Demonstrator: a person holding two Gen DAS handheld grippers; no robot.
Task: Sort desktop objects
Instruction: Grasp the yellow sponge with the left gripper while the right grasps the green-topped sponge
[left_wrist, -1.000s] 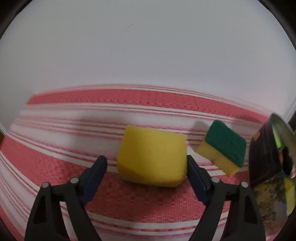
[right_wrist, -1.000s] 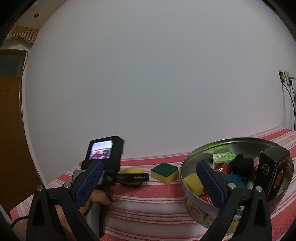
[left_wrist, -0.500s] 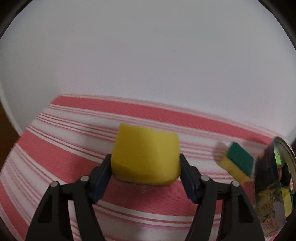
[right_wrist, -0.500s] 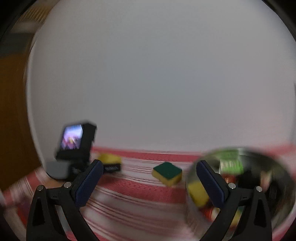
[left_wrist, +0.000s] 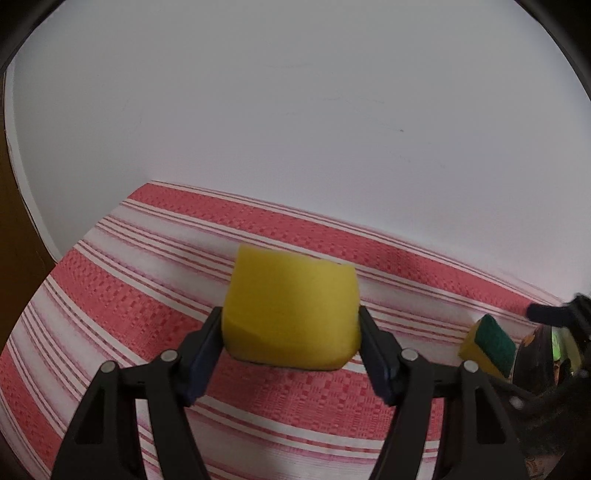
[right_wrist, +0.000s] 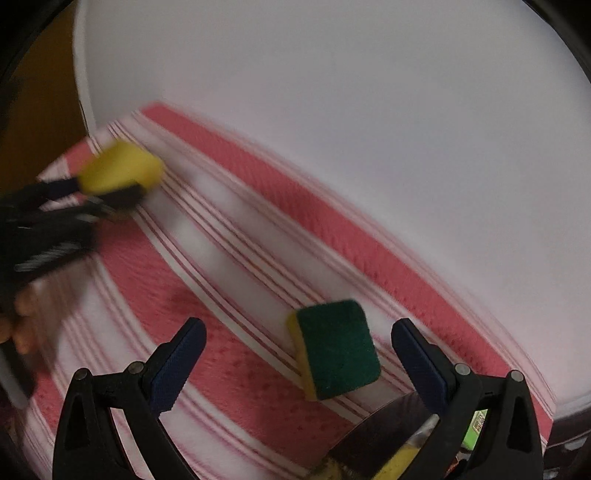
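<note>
Right wrist: right tongs (right_wrist: 297, 354) closing, green-topped sponge (right_wrist: 338, 349) between, untouched; left tongs (left_wrist: 290, 349) grip yellow sponge (left_wrist: 291, 306).

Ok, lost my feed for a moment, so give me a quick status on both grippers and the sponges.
Left gripper shut on yellow sponge, off the cloth. Right gripper over green-topped sponge, jaws closing, not touching it. Path clear; metal bowl close by.

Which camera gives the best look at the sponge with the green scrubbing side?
The right wrist view. There the green-topped sponge lies whole on the striped cloth, between the right gripper's closing jaws, untouched. In the left wrist view the same sponge is small at the right edge, partly cut off by a dark object.
</note>
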